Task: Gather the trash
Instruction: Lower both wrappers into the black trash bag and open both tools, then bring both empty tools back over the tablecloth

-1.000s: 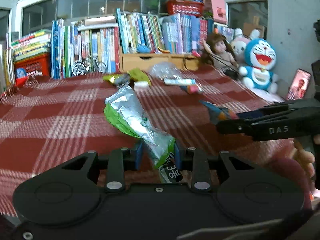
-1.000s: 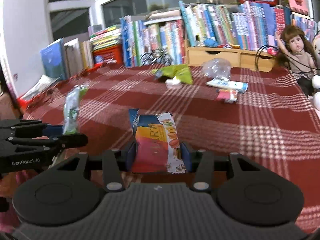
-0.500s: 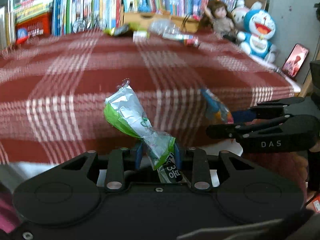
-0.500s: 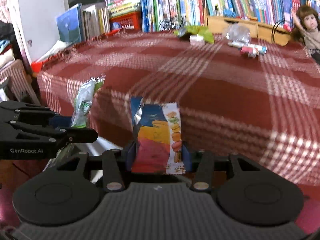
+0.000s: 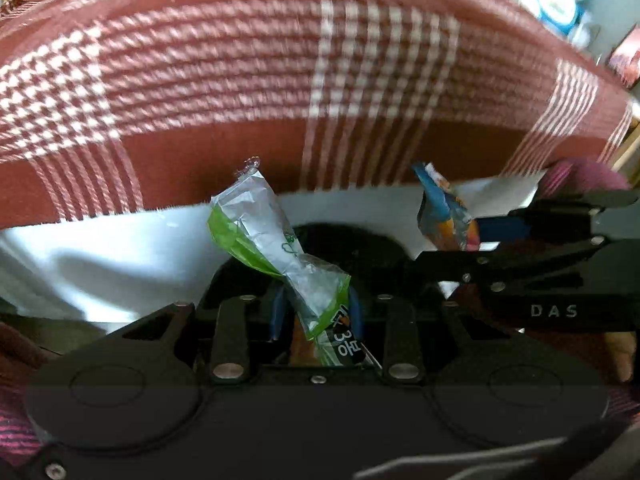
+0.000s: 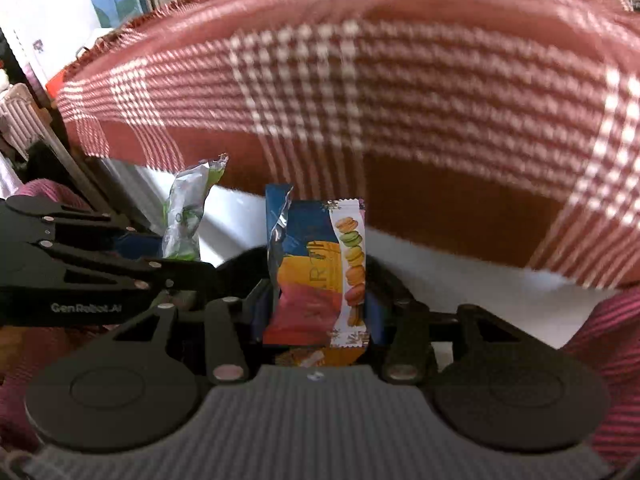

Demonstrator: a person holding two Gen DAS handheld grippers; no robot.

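Wrappers sit low in both frames: our left gripper [image 5: 316,312] pinches a green-and-silver wrapper [image 5: 276,248], our right gripper [image 6: 316,316] clamps a macaron wrapper [image 6: 320,272]. Behind them hangs a blurred plaid cloth [image 5: 240,80]; below is something dark, perhaps a bin [image 5: 372,248].

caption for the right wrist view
Right gripper clamps a macaron wrapper beyond the plaid tablecloth's edge.

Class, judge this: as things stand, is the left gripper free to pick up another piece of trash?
Probably not: the left gripper is shut on the green wrapper, so its jaws are occupied until that is released.
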